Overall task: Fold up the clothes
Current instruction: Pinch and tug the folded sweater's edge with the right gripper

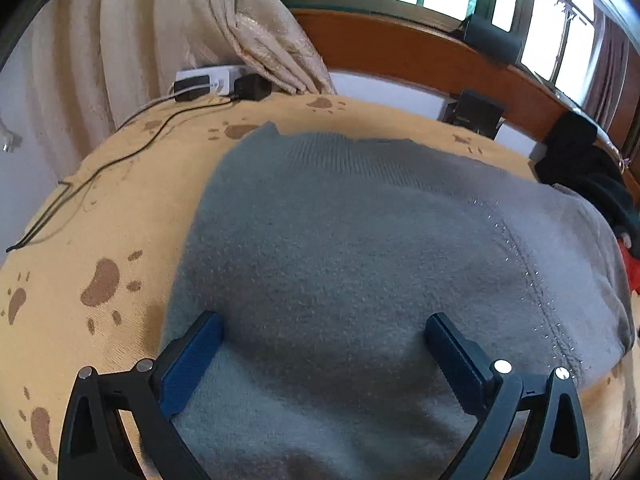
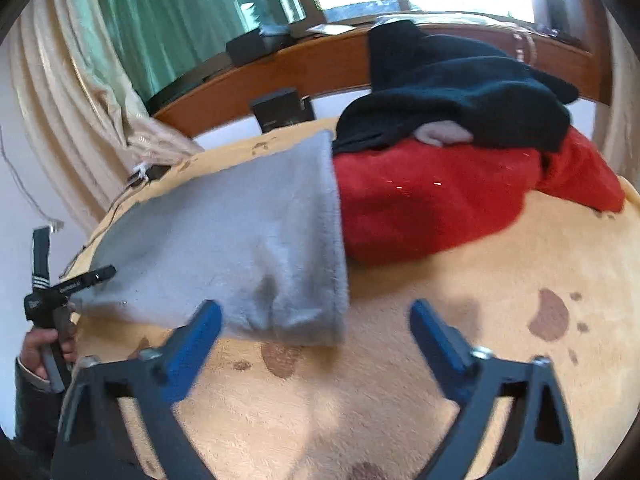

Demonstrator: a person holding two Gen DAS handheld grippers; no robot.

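A grey fleece sweater (image 1: 360, 248) lies folded on the yellow paw-print blanket (image 1: 120, 208). My left gripper (image 1: 324, 340) is open and hovers low over the sweater's near part, jaws wide apart. In the right wrist view the same grey sweater (image 2: 240, 236) lies as a narrow folded strip. My right gripper (image 2: 316, 320) is open just in front of its near right corner, over the bare blanket (image 2: 440, 300). The left gripper (image 2: 64, 292) and the hand that holds it show at the left edge of that view.
A red garment (image 2: 432, 200) lies right of the grey sweater, with a dark garment (image 2: 460, 88) piled on it. A wooden headboard (image 1: 400, 52) and windows run behind. A power strip (image 1: 208, 82) with cables sits at the far left by the cream curtain (image 1: 160, 20).
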